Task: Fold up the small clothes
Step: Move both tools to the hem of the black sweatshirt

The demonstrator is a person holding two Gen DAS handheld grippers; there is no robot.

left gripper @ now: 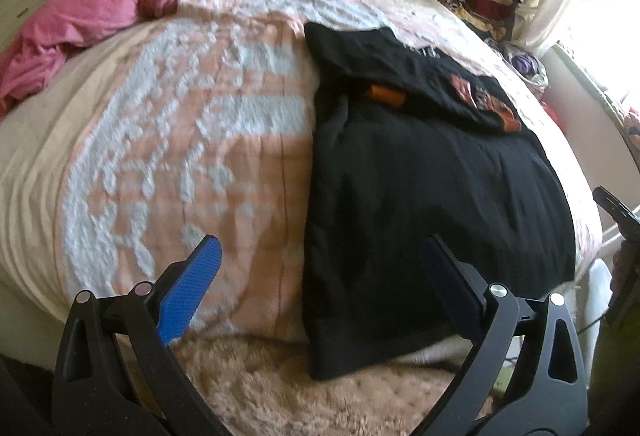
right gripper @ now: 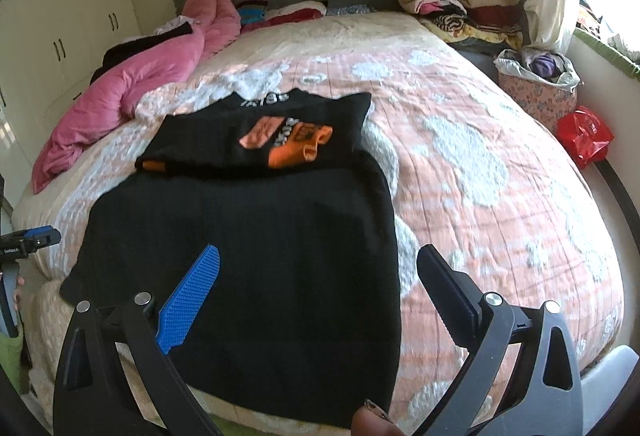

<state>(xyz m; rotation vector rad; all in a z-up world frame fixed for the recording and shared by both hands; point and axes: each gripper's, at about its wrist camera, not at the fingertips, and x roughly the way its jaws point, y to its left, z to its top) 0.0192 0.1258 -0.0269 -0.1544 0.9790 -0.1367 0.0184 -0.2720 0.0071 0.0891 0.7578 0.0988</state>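
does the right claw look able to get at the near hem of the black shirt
Probably yes: the right claw is open and hangs right over the black shirt, whose near hem drapes over the bed edge with nothing lying on it.

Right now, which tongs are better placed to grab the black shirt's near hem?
Right, probably. The right tongs hang open directly over the black shirt, near its hem. The left tongs, also open, straddle the shirt's left edge, mostly over the pink bedspread.
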